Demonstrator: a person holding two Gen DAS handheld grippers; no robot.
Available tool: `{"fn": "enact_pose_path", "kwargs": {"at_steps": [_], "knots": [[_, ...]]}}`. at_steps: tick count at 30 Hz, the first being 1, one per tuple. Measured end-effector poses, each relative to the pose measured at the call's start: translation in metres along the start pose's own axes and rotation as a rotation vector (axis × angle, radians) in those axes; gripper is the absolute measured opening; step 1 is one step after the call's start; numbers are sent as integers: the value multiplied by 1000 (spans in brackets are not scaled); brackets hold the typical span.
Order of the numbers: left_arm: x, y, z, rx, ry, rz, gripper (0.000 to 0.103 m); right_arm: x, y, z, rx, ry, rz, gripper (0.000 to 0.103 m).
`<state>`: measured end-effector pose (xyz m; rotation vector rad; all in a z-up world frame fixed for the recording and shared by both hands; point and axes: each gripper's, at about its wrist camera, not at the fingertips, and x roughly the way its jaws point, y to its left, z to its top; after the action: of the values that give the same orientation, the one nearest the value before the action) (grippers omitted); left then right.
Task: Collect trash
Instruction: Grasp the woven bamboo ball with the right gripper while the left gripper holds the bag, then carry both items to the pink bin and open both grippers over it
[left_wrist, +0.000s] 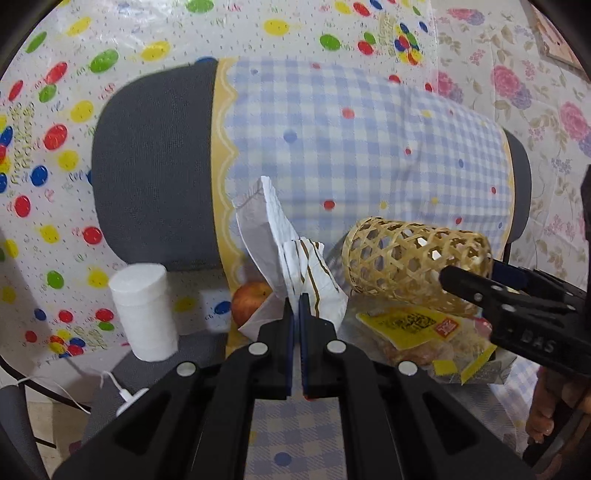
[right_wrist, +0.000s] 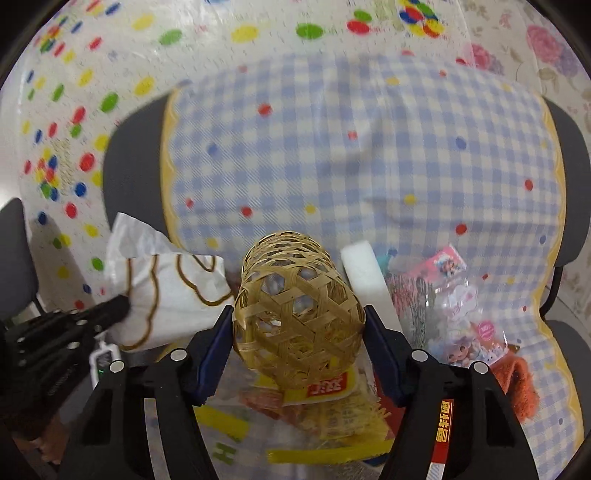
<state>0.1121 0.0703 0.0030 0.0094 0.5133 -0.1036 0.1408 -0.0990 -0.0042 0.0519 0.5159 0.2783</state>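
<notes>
Now L tool (left_wrist: 296, 301) pinching napkin (left_wrist: 291, 251)

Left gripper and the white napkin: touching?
Touching. The left wrist view shows the left gripper shut on the white napkin, its paper pinched between the pads.

Red apple (left_wrist: 249, 301), white cylinder (left_wrist: 144, 312), checked cloth (left_wrist: 351, 147), dotted sheet (left_wrist: 55, 129)

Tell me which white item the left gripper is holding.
The crumpled napkin with brown scalloped trim, pinched in the left gripper. The white roll and white foam block lie untouched.
</notes>
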Motion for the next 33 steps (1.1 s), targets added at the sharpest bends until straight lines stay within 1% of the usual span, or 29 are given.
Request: {"fn": "enact_pose_path", "kwargs": {"at_steps": [4,7,9,11,14,16,19,23,24,27,30,33], "knots": [[-24,-1,10,1,-45,-4,1,-43,2,7,7,-73,-29,68],[-42,-14,10,10,-62,-47,1,-79,-4,0,8,-99,-87,68],[-52,-28,9,27,-71,-80,1,-105,-15,-9,23,-110,-131,69],[-62,-47,5,50,-74,-125,1,-127,-26,-19,43,-121,-167,69],[-76,-76,-4,95,-81,-193,1,-171,-47,-40,84,-132,-245,69],[-86,-97,-12,122,-89,-251,1,-198,-60,-57,113,-129,-305,69],[-95,-122,-24,153,-81,-330,1,-238,-75,-82,157,-135,-398,69],[-109,-159,-48,216,-67,-453,1,-288,-87,-120,215,-136,-518,69],[-111,-165,-52,228,-63,-474,1,-298,-88,-127,229,-133,-543,69],[-120,-194,-70,277,-39,-564,1,-336,-93,-155,286,-135,-627,69],[-127,-212,-79,316,-35,-616,1,-358,-95,-171,303,-122,-686,69],[-136,-225,-84,336,-45,-651,1,-367,-95,-175,291,-118,-718,69]]}}
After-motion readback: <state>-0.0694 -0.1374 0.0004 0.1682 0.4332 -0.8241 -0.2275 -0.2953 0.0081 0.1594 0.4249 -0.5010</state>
